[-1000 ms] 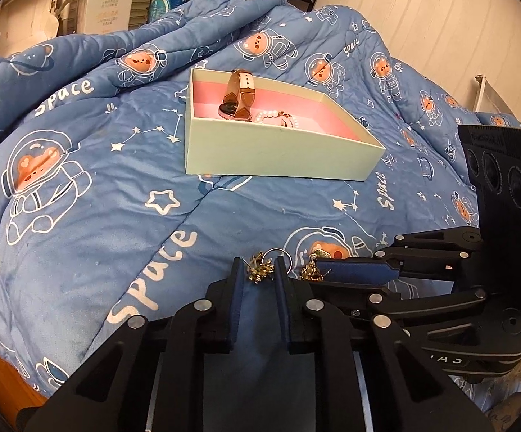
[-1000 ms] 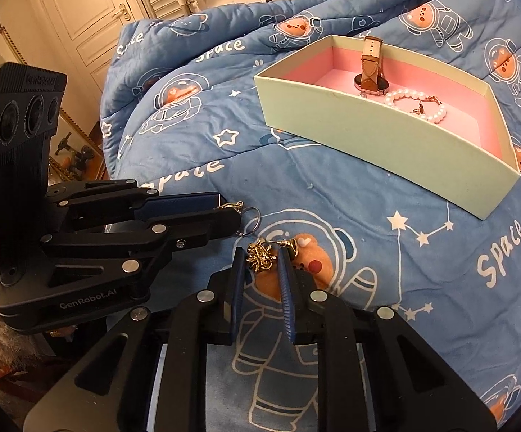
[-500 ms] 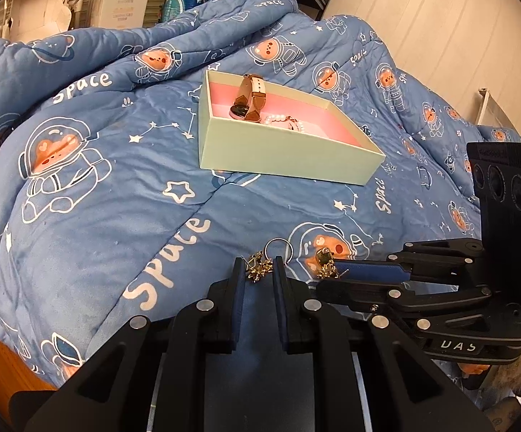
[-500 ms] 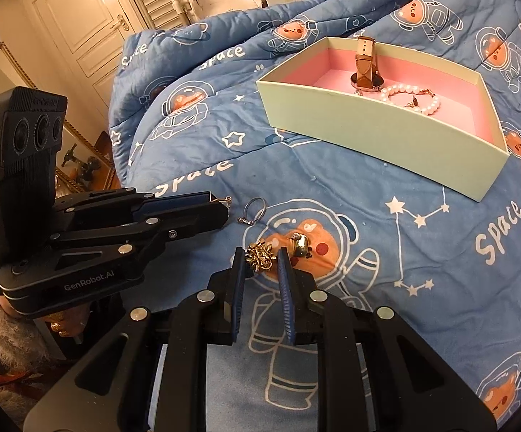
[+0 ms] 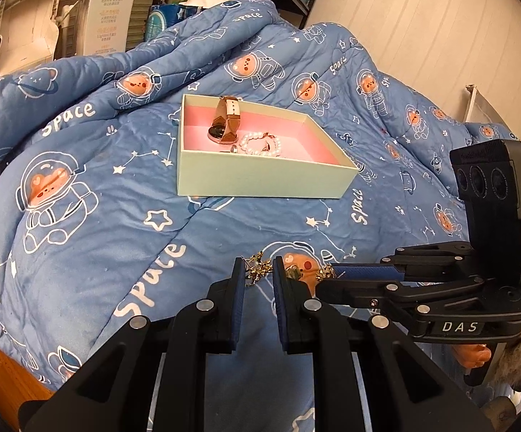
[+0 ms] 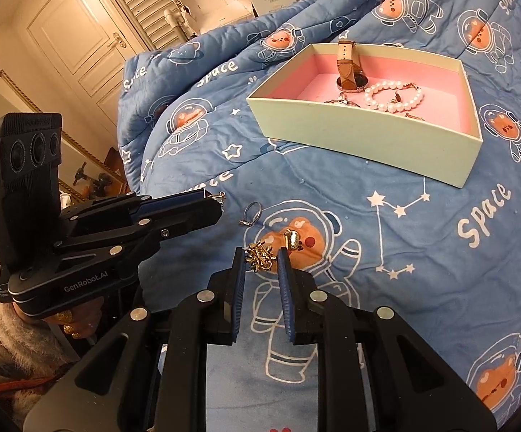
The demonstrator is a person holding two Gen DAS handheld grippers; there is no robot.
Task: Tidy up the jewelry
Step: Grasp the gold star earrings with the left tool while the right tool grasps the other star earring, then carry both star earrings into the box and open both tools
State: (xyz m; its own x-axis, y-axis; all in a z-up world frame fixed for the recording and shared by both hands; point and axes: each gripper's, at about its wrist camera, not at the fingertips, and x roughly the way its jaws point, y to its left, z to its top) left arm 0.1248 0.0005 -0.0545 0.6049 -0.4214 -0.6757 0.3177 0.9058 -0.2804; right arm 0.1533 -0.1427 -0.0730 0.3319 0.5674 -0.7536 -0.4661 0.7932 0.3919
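Pale green box point(image 6: 365, 136) with pink lining, lying on the blue quilt point(image 5: 91, 237) ahead of both claws; it contains a brown-strapped watch point(image 6: 347, 68), a pearl bracelet point(image 6: 393, 97) and small metal pieces too small to identify. The right claw point(image 6: 260, 257) pinches a gold spiky ornament point(image 6: 258, 256) between its blue pads; just beyond its tips lie a gold earring point(image 6: 292, 239) and, to the left, a silver ring point(image 6: 251, 213). The left claw point(image 5: 257, 270) is pressed nearly together on a small gold piece point(image 5: 257, 270). Legible writing: "Space" repeated on the quilt, "GenRobot.AI" on the left claw body, "DAS" on the right claw body.
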